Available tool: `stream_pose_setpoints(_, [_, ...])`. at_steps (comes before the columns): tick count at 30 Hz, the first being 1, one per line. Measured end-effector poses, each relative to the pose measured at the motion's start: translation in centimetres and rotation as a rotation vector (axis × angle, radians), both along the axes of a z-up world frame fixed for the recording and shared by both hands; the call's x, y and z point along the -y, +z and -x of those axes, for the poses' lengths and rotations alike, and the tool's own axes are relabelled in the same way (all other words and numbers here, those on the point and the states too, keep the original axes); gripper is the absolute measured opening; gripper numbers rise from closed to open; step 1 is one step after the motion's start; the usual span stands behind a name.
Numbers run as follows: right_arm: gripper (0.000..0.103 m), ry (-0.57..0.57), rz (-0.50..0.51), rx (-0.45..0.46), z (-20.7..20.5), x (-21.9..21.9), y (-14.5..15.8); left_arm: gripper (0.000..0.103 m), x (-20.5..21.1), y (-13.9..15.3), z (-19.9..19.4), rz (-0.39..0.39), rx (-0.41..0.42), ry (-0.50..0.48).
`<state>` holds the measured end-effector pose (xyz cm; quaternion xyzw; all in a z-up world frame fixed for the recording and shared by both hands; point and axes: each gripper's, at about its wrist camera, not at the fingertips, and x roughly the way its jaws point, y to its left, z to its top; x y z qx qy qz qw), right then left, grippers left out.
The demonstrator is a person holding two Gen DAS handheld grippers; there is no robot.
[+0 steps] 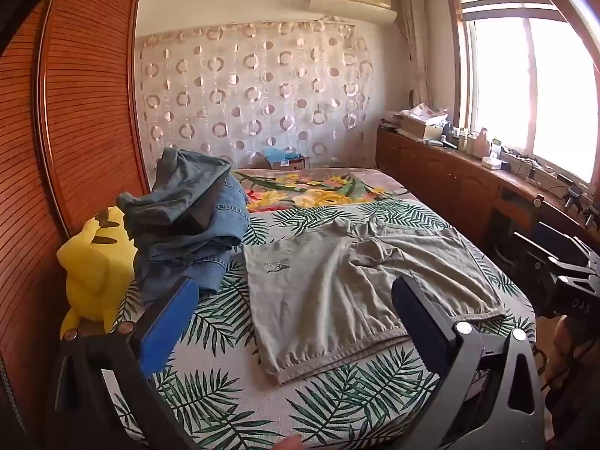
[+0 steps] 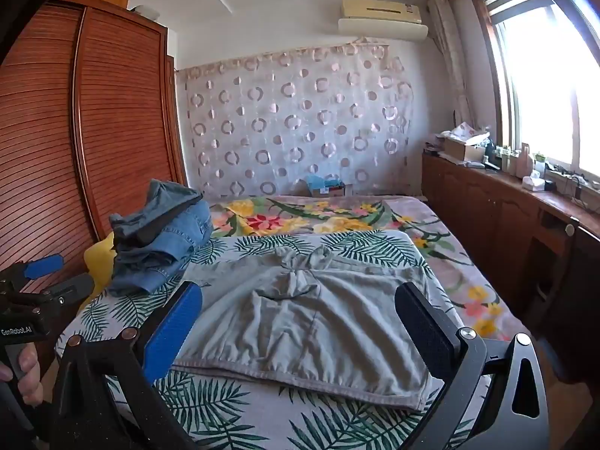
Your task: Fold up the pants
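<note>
Grey-green shorts point(image 1: 337, 292) lie spread flat on the leaf-print bed cover point(image 1: 225, 386), waistband at the near edge, legs pointing to the far side. They also show in the right wrist view point(image 2: 311, 322). My left gripper point(image 1: 296, 307) is open and empty, held above the near edge of the shorts. My right gripper point(image 2: 300, 318) is open and empty, also above the shorts' waistband side. The left gripper's body shows at the left of the right wrist view point(image 2: 37, 292).
A pile of denim clothes point(image 1: 187, 225) sits at the bed's left side beside a yellow plush toy point(image 1: 93, 266). A wooden wardrobe point(image 1: 75, 112) stands left. A low cabinet point(image 1: 450, 180) with clutter runs under the window at right. A floral blanket point(image 1: 311, 187) covers the far bed.
</note>
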<state>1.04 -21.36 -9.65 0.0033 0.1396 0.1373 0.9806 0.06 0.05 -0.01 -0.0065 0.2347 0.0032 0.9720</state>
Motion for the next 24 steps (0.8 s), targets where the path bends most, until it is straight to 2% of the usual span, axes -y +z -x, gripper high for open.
stream_pose_setpoints(2, [0.103, 0.003, 0.001, 0.018, 0.0, 0.0, 0.0, 0.103, -0.7, -0.1, -0.1, 0.024, -0.011, 0.003])
stream_pose_setpoints(6, [0.103, 0.004, 0.006, 0.011, 0.1, 0.0, 0.0, 0.103, -0.4, -0.3, 0.4, -0.011, -0.001, 0.02])
stream_pose_setpoints(24, [0.103, 0.015, 0.009, -0.01, -0.1, -0.2, -0.1, 0.103, -0.6, -1.2, -0.1, 0.002, -0.013, 0.037])
